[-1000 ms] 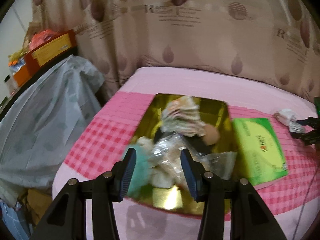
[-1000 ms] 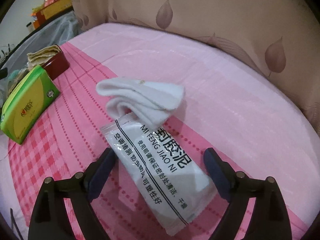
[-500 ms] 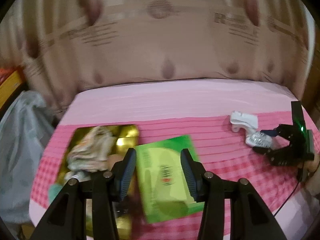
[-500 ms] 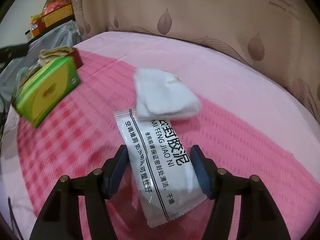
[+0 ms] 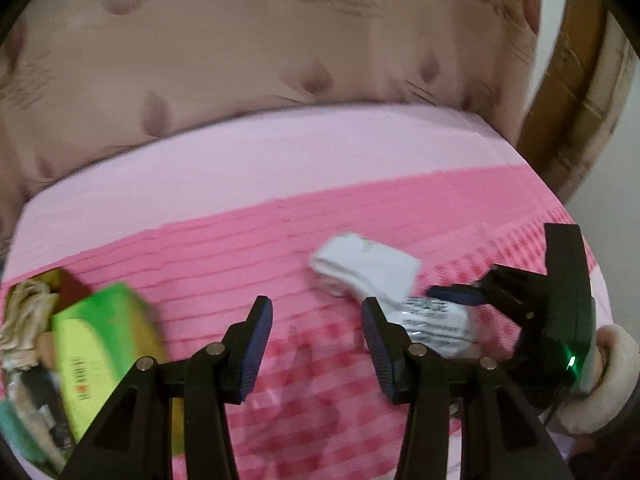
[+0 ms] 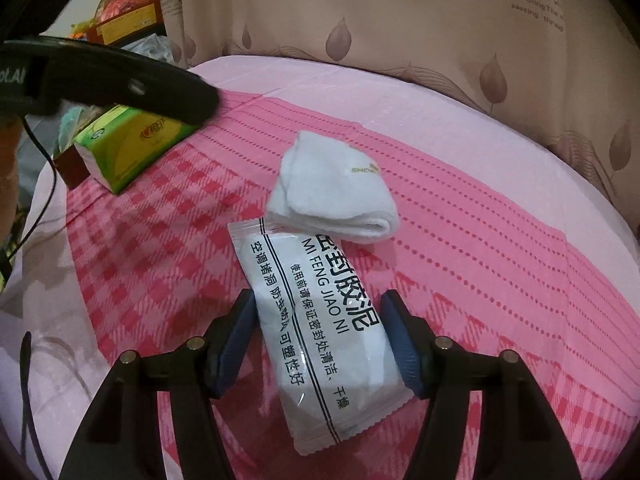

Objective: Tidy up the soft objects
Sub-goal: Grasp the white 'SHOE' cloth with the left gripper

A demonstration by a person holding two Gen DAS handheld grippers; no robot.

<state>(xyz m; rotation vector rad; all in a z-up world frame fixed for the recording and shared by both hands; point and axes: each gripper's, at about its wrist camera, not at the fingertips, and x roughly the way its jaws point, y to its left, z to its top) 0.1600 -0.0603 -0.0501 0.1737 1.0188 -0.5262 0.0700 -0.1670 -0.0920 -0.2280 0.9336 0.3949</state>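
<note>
Both tools nearer the sachet.

Glossy plastic packet, soft white terry sock, matt woven pink cloth.

My right gripper straddles the white packet, jaws apart; the folded white sock overlaps the packet's far end. Bare pink cloth lies right. The green tissue pack and my left gripper crowd far left.
</note>
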